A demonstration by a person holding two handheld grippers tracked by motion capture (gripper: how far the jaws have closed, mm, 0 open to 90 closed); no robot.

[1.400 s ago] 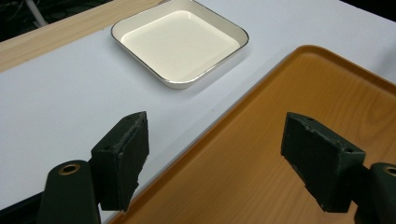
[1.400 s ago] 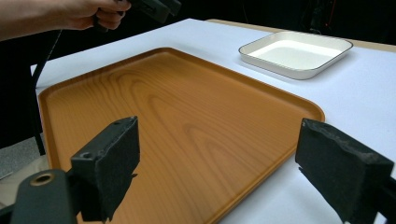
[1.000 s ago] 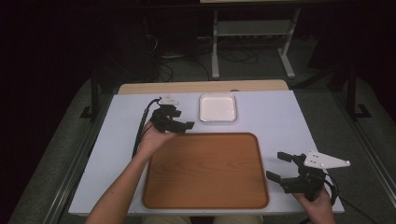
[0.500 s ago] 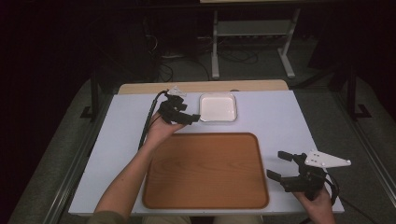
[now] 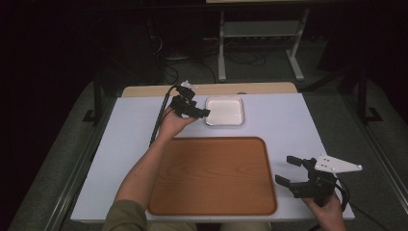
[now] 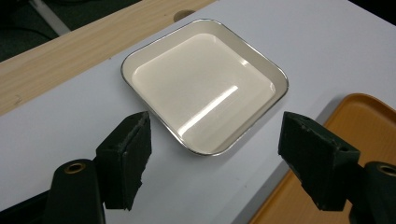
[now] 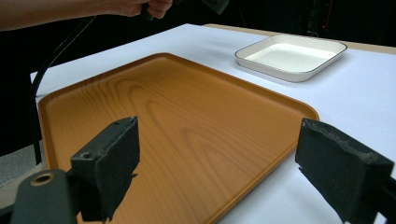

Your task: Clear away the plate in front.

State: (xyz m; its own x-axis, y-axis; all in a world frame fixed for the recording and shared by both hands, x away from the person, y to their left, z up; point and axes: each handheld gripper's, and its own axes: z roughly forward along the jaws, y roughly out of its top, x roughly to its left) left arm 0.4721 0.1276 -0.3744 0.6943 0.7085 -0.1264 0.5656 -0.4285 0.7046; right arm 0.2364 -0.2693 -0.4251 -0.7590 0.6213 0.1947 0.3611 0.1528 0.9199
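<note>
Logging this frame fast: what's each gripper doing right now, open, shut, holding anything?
Left gripper: open, holding nothing, jaws spread before the white dish.
Right gripper: open, holding nothing, jaws spread over the wooden tray edge.

**White dish and wooden tray on the counter**

A shallow square white dish (image 5: 224, 110) with rounded corners and a thin dark rim sits flat and empty near the far edge of the counter (image 5: 284, 120). Its glossy inside shows a streak of reflected light. Just nearer the person lies a large rectangular wooden tray (image 5: 211, 175), orange-brown with visible grain, a low raised lip, also flat and empty. The two lie close but apart.
</note>
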